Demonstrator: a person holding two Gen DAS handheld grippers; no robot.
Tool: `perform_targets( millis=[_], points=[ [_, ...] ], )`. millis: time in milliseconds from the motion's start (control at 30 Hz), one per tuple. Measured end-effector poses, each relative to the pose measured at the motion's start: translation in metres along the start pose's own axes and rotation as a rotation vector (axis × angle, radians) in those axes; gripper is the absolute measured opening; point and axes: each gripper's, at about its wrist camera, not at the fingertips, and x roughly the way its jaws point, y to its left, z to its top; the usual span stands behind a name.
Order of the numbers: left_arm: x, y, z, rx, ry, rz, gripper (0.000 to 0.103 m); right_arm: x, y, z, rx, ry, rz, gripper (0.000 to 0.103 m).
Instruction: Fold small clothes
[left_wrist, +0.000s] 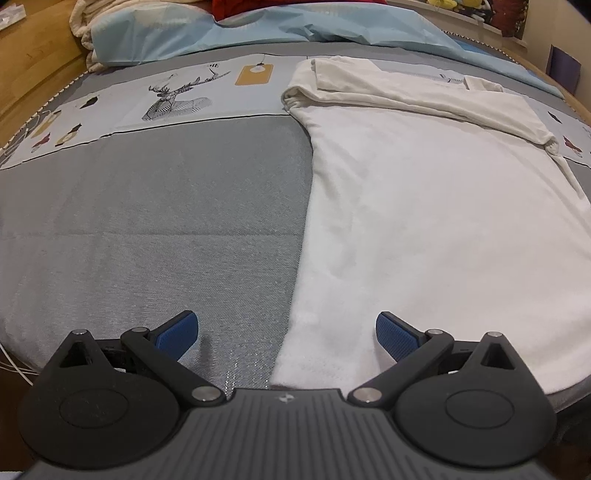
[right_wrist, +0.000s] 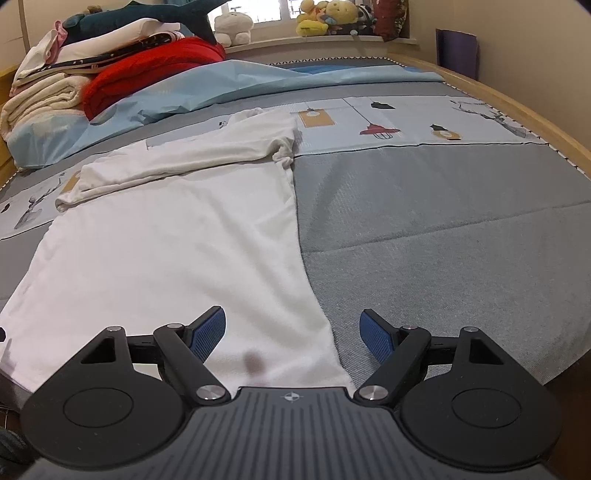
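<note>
A white garment (left_wrist: 424, 206) lies flat on the grey bedspread, its far part folded over into a band of cloth across the top. My left gripper (left_wrist: 287, 338) is open above the garment's near left corner, one blue pad over the grey spread and the other over white cloth. In the right wrist view the same white garment (right_wrist: 166, 251) fills the left half. My right gripper (right_wrist: 293, 338) is open over its near right corner, with the edge of the cloth running between the pads. Neither gripper holds anything.
A grey bedspread (left_wrist: 147, 240) with a printed band (right_wrist: 406, 125) of deer and lamps covers the bed. A light blue sheet (right_wrist: 221, 88) lies bunched behind it. Folded blankets and a red cloth (right_wrist: 147, 70) are stacked at the back left. Plush toys (right_wrist: 328, 16) line the windowsill.
</note>
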Motion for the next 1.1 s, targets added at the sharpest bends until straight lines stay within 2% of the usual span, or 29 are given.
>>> perform_targets(
  millis=[300,400,467,533,633,1000,1033,1100],
  points=[
    [0.015,-0.002,0.001,0.012,0.039,-0.001,0.103,0.011,-0.011,0.000,0.023,0.029,-0.068,0.082],
    [0.022,0.004,0.003,-0.036,0.058,-0.026,0.103,0.023,-0.017,-0.001,0.051,0.081,-0.075,0.082],
    [0.024,0.006,0.004,-0.060,0.067,-0.035,0.103,0.032,-0.021,-0.003,0.085,0.131,-0.042,0.084],
    [0.023,0.004,0.004,-0.056,0.064,-0.032,0.103,0.033,-0.018,-0.004,0.061,0.122,-0.038,0.090],
    [0.023,0.001,0.003,-0.048,0.063,-0.052,0.103,0.036,-0.012,-0.007,0.023,0.122,-0.043,0.093],
    [0.019,0.000,-0.002,-0.006,0.067,-0.113,0.103,0.031,-0.008,-0.014,-0.026,0.124,-0.026,0.093],
    [0.019,0.001,-0.002,-0.007,0.071,-0.120,0.103,0.031,-0.006,-0.015,-0.041,0.128,-0.022,0.091],
    [0.019,0.006,0.000,-0.029,0.075,-0.144,0.101,0.028,-0.003,-0.016,-0.063,0.127,0.003,0.073]
  ],
)
